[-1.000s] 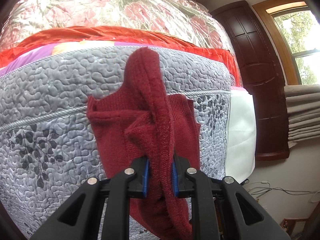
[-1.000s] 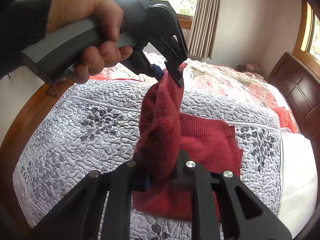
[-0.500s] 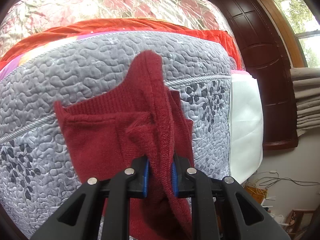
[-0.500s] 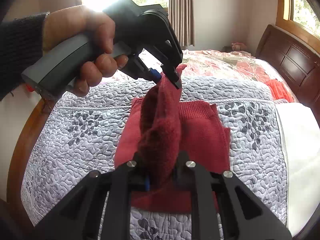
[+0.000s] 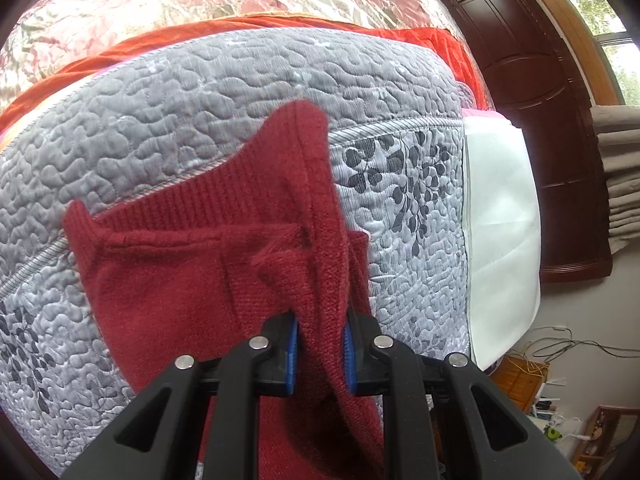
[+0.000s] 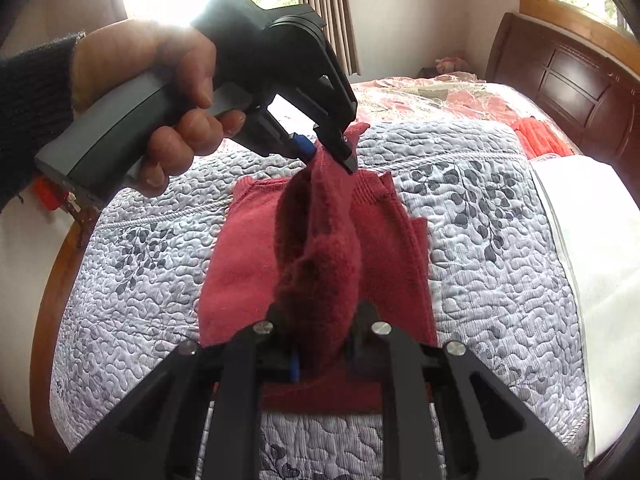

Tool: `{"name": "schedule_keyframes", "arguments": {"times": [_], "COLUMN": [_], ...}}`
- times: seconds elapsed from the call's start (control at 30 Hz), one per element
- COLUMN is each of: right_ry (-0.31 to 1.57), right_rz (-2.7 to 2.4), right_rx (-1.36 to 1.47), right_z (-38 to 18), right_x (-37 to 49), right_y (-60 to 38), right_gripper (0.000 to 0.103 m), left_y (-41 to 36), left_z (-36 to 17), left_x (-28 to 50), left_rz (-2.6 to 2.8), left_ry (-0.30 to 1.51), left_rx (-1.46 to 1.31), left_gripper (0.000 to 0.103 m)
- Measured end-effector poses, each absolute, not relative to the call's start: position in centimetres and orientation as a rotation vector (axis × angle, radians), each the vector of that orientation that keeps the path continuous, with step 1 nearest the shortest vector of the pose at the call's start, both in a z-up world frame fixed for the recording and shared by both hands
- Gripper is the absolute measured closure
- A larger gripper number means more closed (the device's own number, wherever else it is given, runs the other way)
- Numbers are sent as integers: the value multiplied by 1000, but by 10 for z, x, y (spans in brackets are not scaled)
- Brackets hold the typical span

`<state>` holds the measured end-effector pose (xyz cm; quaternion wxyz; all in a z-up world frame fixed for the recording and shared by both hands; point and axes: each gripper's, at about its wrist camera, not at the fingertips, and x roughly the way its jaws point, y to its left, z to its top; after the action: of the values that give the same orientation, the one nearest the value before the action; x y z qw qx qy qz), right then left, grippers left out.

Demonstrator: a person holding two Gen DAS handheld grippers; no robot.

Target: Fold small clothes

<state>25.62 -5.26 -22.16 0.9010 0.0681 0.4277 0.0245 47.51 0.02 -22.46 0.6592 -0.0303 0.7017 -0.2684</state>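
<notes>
Both tongs, left (image 5: 319, 346) and right (image 6: 323, 354), are clamped on one raised edge of the red knit (image 6: 248, 256), whose lower part lies on the grey quilt (image 6: 500, 264). Best carry both ends level, keeping the edge taut, and lay it square.
</notes>
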Motion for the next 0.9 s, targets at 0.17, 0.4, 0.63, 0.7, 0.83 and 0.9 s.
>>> {"name": "schedule_keyframes", "arguments": {"times": [0.17,0.4,0.63,0.7,0.83,0.9], "right_ry": [903,932,961,967,976,985], "right_rz": [38,40,62,62,100,111], "right_rx": [168,234,368,381,513,598], "right_z": [-233,-256,-284,-292,-310,-322], "right_x": [256,253,250,248,244,241], "right_y": [-68,-87,-114,-119,-137,-149], "right_gripper": [89,89,89,88,88,88], "left_y": [-17,-40,-62,-67,-77,-82], "left_z": [-239,-260,-282,-288,-295,-296], "left_x": [474,467,462,460,454,451], "left_rz": [-594,-548,-496,-484,-465,-462], "left_ry": [1606,1631,1648,1649,1634,1625], "left_rx": [-32,45,133,147,198,215], "left_gripper": [86,86,85,84,80,76]}}
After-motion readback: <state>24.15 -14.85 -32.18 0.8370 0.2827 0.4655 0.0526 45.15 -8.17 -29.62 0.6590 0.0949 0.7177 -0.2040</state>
